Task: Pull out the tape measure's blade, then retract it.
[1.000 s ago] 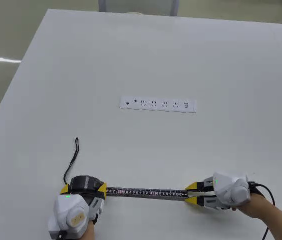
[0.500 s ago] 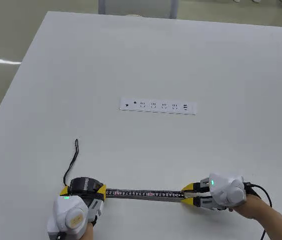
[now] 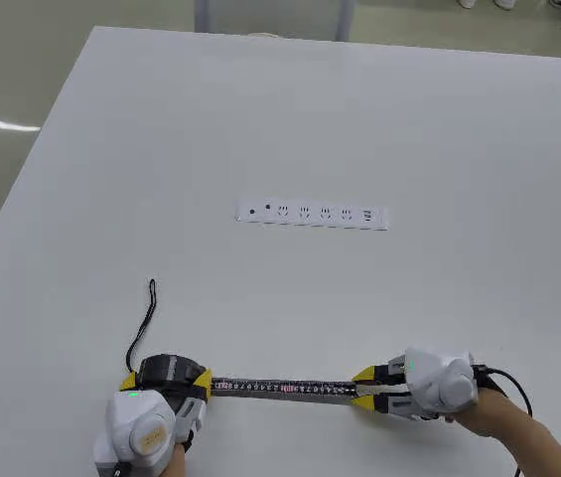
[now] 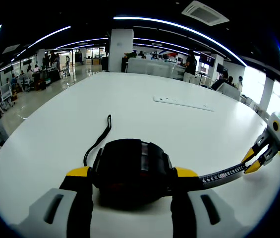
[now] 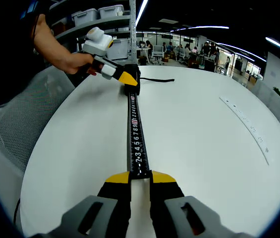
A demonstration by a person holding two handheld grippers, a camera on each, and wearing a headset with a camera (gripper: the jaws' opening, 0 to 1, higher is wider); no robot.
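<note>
A black tape measure case [image 3: 173, 371] lies near the table's front left, and my left gripper [image 3: 166, 385] is shut on it; in the left gripper view the case [image 4: 131, 168] sits between the yellow-tipped jaws. Its black blade [image 3: 285, 387] stretches right across the table to my right gripper [image 3: 362, 389], which is shut on the blade's end. In the right gripper view the blade [image 5: 136, 135] runs straight from my right gripper [image 5: 140, 177] to the case [image 5: 132, 79]. A black wrist strap [image 3: 145, 319] trails from the case toward the table's far side.
A white power strip [image 3: 312, 214] lies flat at the middle of the white table [image 3: 359, 119]. The table's left edge drops to a grey floor [image 3: 7, 89]. A cable [image 3: 513, 388] runs from my right gripper. A mesh chair [image 5: 21, 129] stands beside the table.
My right gripper has moved left toward the case with the blade's end, so the exposed blade is shorter. The left gripper and case have stayed put.
</note>
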